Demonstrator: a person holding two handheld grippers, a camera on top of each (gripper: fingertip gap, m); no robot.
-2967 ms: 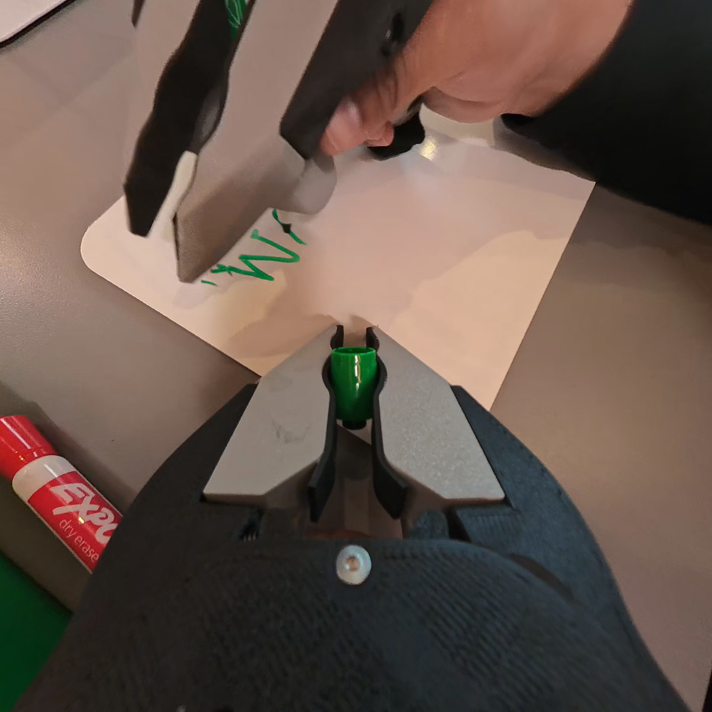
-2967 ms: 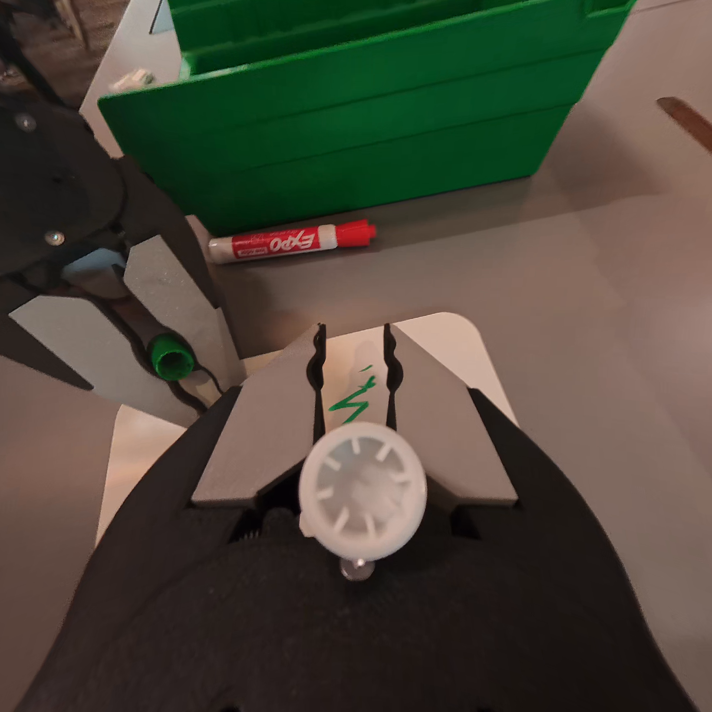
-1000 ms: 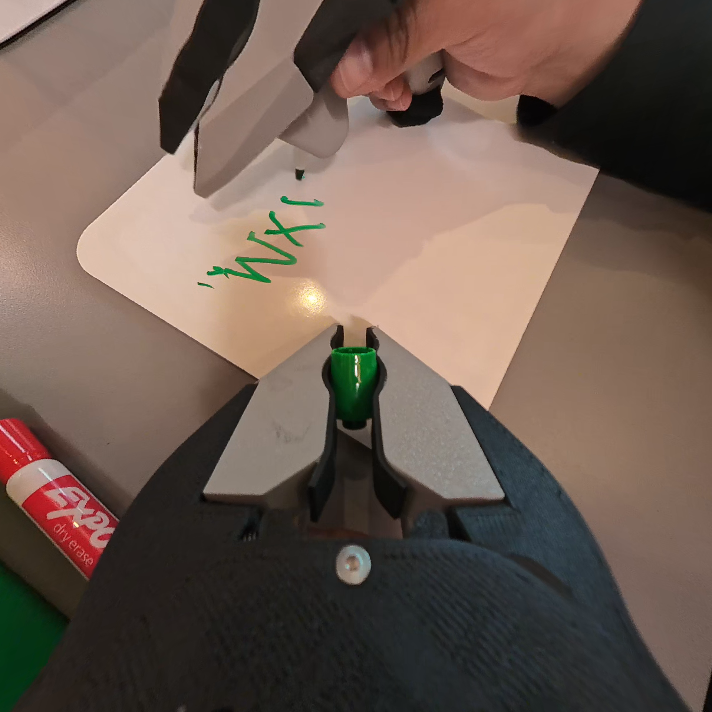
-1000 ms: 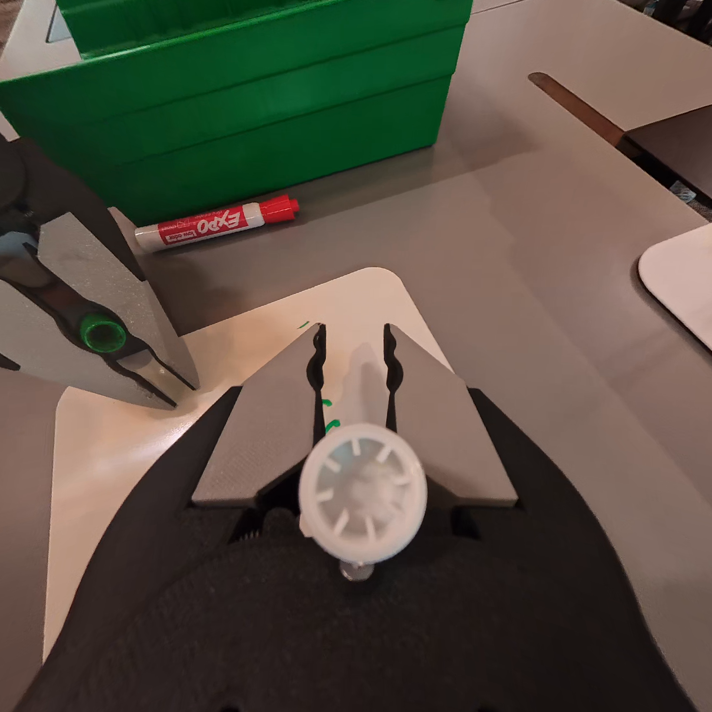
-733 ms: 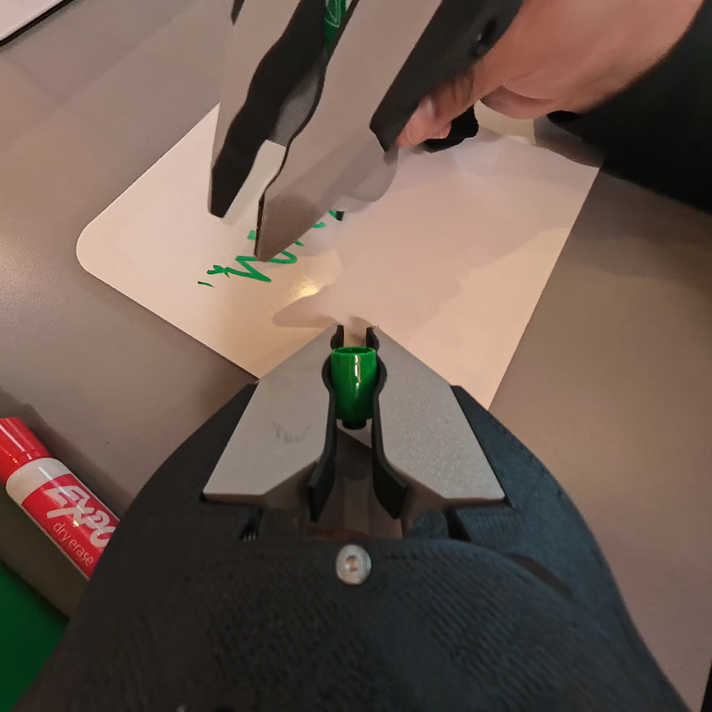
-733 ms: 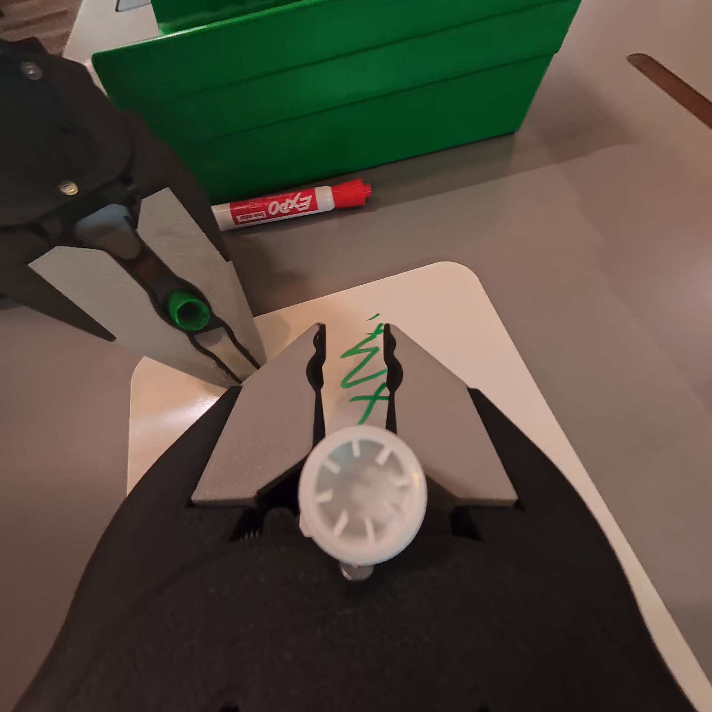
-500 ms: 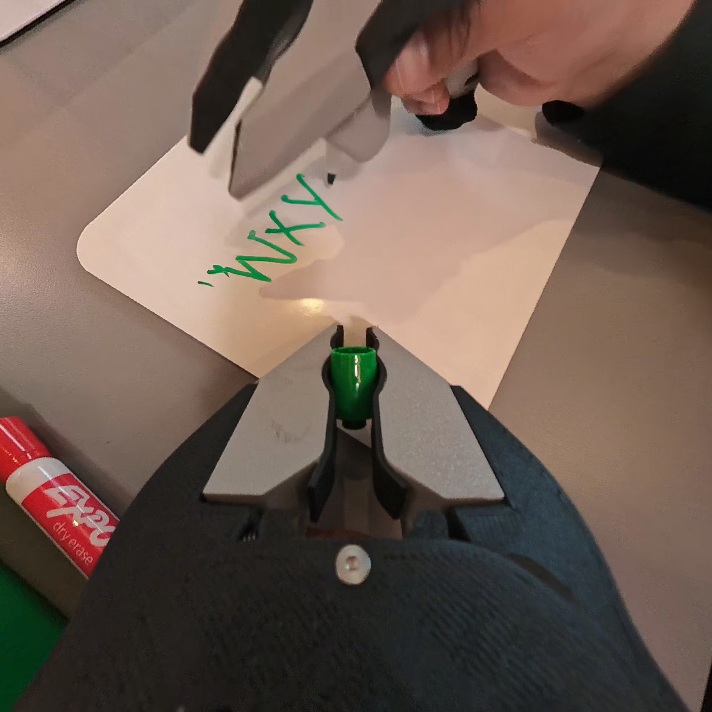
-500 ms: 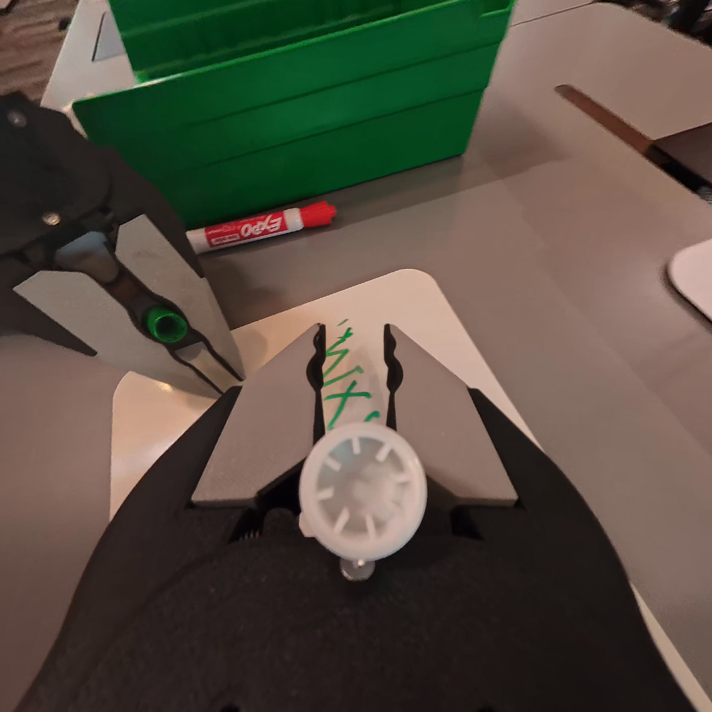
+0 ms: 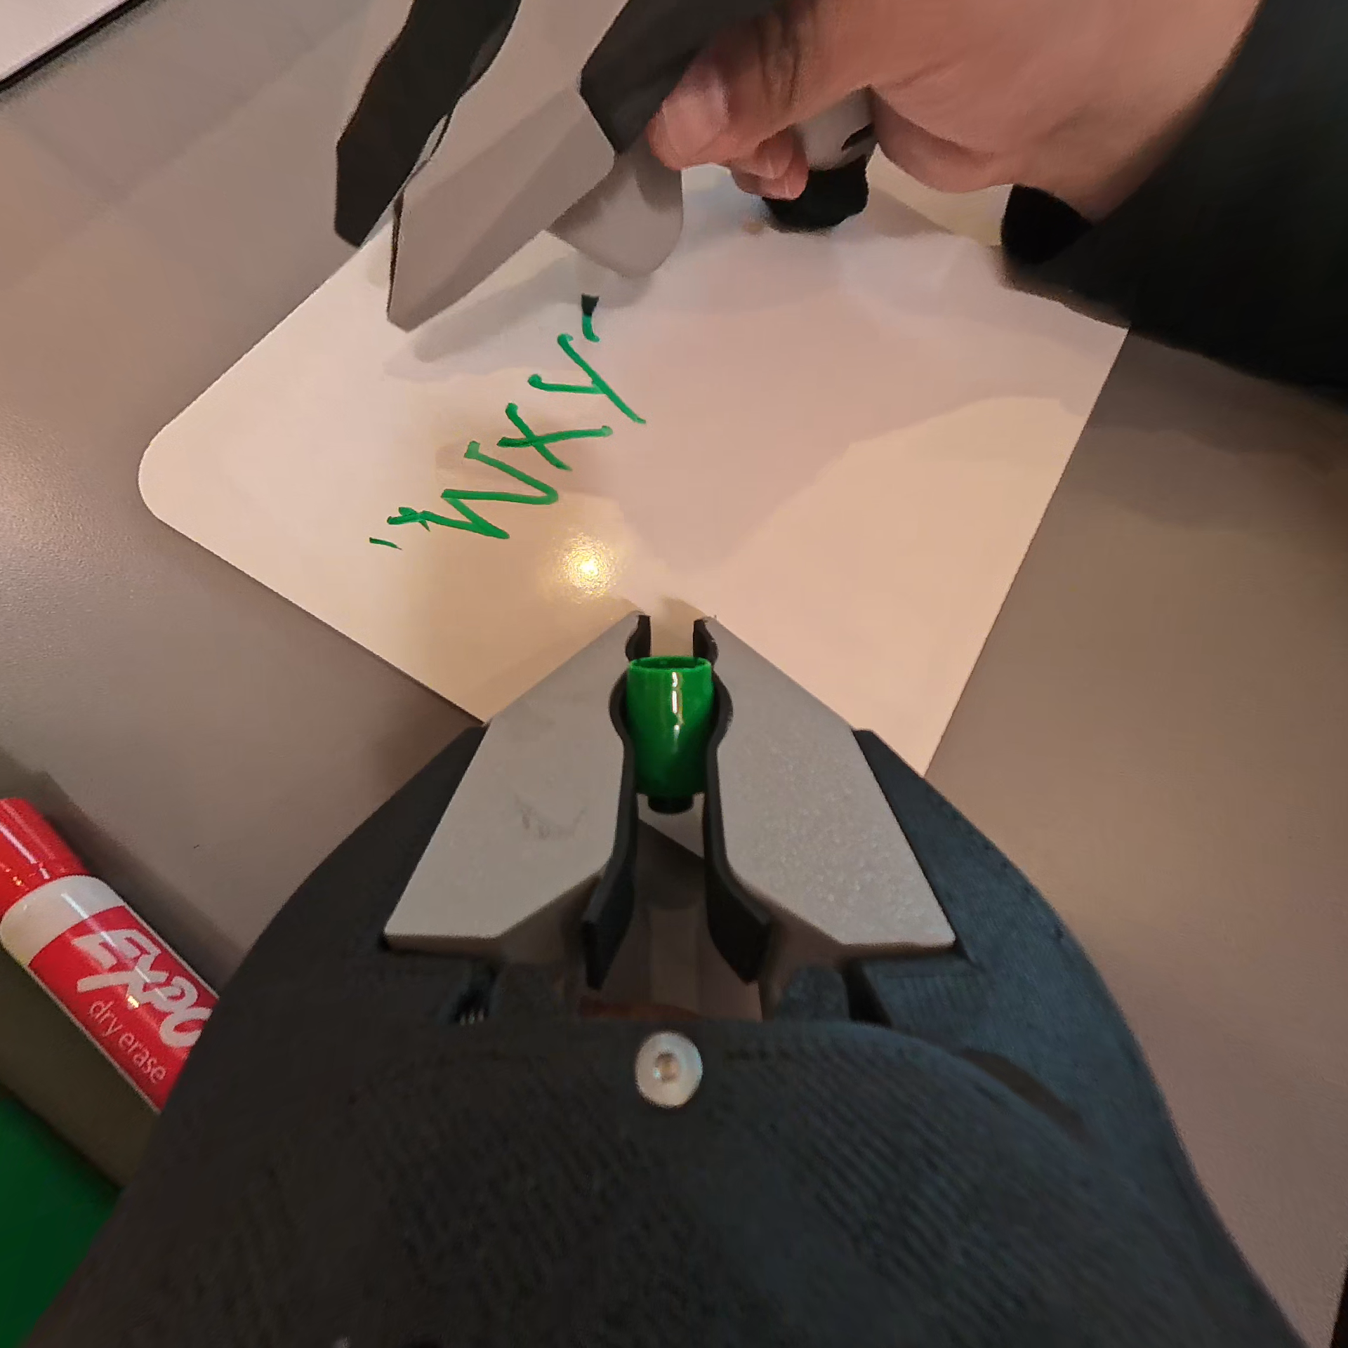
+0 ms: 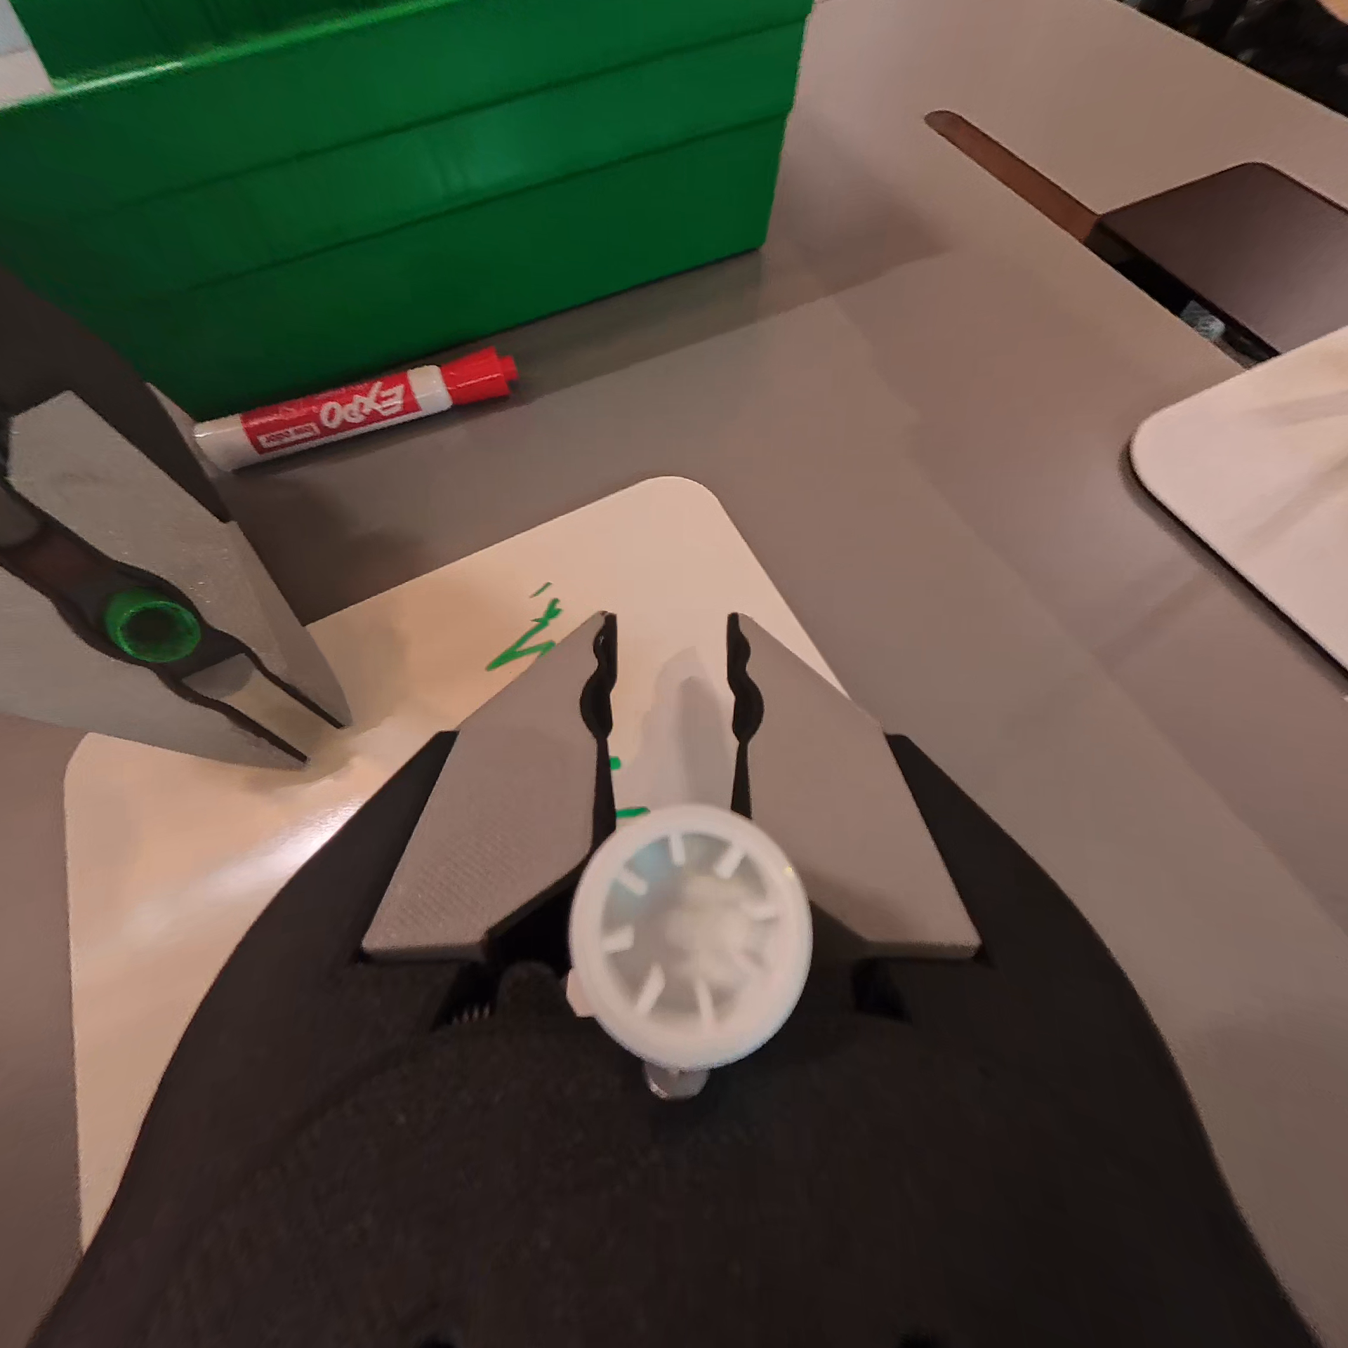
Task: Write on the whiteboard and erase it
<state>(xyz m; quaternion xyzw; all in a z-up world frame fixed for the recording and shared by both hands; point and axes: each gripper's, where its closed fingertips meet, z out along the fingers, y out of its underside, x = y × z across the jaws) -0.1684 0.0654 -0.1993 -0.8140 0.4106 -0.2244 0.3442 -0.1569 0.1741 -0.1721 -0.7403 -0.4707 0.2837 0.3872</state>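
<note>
At the far left of your left wrist view, a red dry-erase marker [image 9: 95,941] lies capped on the grey table [image 9: 1138,656], just beside the wall of a green bin [image 10: 408,182]. Your left gripper [image 9: 669,634] is clenched on a green marker cap [image 9: 667,718], which sits upright between the jaws with its open end pointing forward; the gripper's tips hang over the near edge of the whiteboard [image 9: 839,510]. The whiteboard lies flat on the table, white with rounded corners, and carries a row of green handwritten marks [image 9: 525,467] running from its near left toward its middle. Your right gripper [image 10: 671,634], seen from the left wrist view above the board, grasps a white-barrelled green marker [image 10: 689,941] held steeply, its dark tip [image 9: 588,303] at the surface at the far end of the green marks. Your hand [image 9: 948,87] is wrapped around that gripper's handle. In the right wrist view the marker's round white end faces the camera, the jaws closed against its barrel. At the far right, the corner of a second white board [image 10: 1254,467] lies well apart on the table.
</note>
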